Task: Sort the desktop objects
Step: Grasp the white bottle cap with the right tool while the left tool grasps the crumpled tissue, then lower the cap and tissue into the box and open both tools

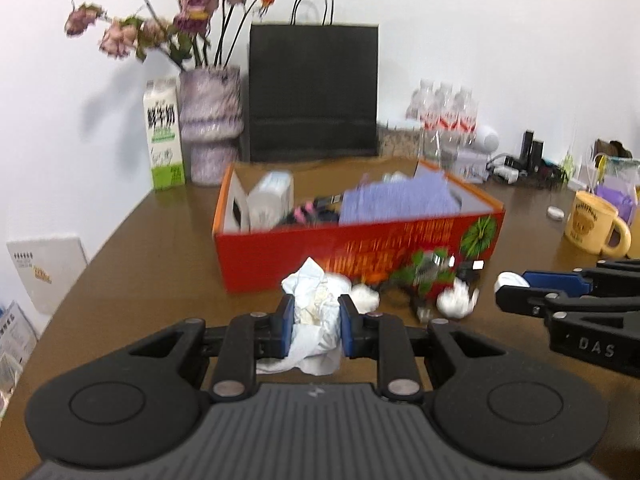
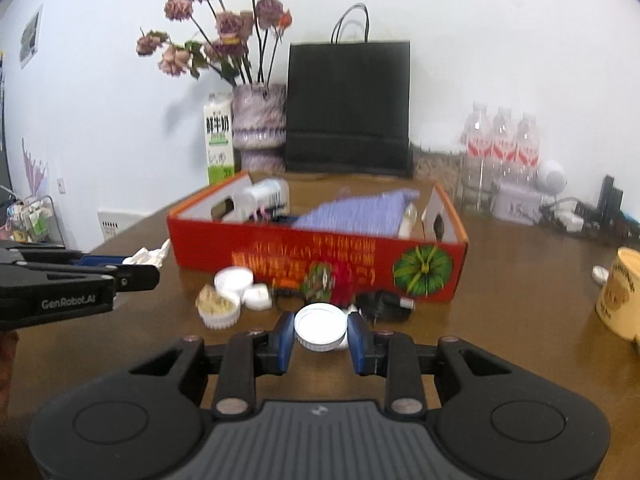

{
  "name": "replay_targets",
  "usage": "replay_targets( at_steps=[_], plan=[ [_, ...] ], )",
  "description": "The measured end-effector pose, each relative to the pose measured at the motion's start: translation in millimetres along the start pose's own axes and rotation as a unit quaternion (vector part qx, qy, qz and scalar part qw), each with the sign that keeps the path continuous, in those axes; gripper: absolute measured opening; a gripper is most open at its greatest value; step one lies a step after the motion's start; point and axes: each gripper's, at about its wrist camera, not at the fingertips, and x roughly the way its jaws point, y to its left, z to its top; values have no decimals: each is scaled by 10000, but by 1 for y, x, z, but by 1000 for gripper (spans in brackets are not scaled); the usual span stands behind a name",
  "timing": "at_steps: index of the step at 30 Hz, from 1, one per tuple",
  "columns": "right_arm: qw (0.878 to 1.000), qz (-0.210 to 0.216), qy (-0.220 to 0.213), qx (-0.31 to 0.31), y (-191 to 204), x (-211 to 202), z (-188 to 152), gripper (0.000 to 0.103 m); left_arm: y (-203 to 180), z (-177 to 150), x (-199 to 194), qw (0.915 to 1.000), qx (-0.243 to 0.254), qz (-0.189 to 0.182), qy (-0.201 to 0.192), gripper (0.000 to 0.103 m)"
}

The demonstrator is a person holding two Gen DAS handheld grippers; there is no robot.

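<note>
- Left gripper [image 1: 316, 322]: I have its jaws clenched on a crumpled tissue [image 1: 314, 312], pinched across its middle so the loose folds hang below the pads, clear of the table [image 1: 132, 264].
- Right gripper [image 2: 320, 340]: jaws grasping a white lid [image 2: 320, 326] by opposite edges of its rim; I judge this grip keeps the disc flat.
- Orientation: the lid's open face points up; being round, it has no long axis. The tissue runs roughly lengthwise away from me.
- Red box [image 2: 320, 264]: open-topped, just beyond both loads, the likely sorting destination.
- Small white cups [image 2: 236, 292] remain beside the box.
</note>
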Motion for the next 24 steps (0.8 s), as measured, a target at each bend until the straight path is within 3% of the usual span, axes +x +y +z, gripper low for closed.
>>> replay_targets(
  at_steps=[16, 24],
  plan=[
    [9975, 65, -699, -78, -11, 29, 69, 27, -16, 69, 34, 9979, 79, -49, -634, 23],
    [9964, 125, -839, 32, -22, 67, 101, 27, -16, 97, 72, 9976, -46, -77, -690, 23]
  ],
)
